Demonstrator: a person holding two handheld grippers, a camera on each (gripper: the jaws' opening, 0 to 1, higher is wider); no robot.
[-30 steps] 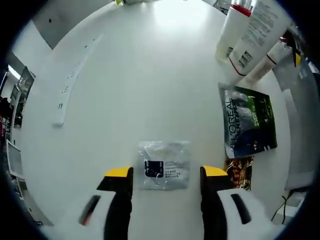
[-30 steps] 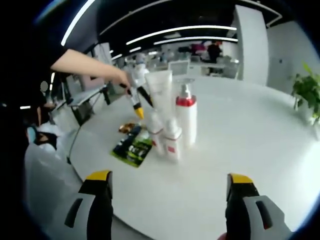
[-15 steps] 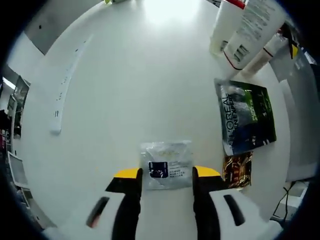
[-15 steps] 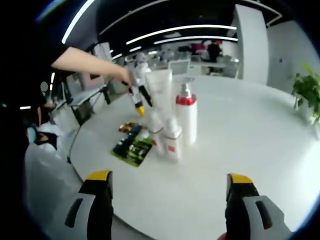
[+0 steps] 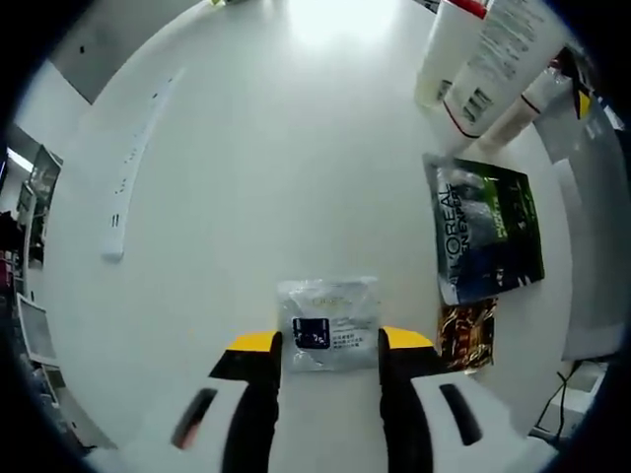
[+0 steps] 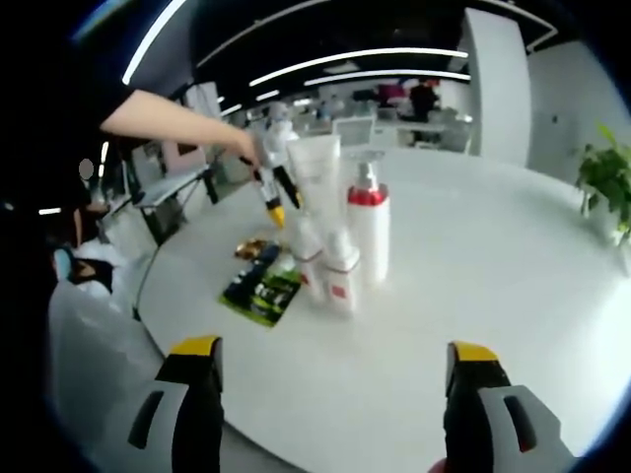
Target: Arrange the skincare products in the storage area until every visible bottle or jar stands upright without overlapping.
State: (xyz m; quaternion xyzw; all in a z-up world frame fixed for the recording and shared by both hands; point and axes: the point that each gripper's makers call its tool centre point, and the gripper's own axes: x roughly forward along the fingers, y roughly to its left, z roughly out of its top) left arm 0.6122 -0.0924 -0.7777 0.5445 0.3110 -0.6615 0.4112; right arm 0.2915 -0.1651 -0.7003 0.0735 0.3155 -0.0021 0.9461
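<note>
White round table in an open office carries everything. Our left gripper has its jaws closed in against both edges of a flat silvery sachet, so we judge it's pinching that. To lift cleanly we'd squeeze the side edges evenly and raise straight, staying clear of the brown sachet and the dark L'Oreal sachet just beside. Left gripper view gives the sachets' labels from above, plus the bottoms of the tube and bottles. Right gripper view shows the right gripper spread wide, holding nothing, and the upright cluster: red-collared pump bottle, white tube, small bottles.
</note>
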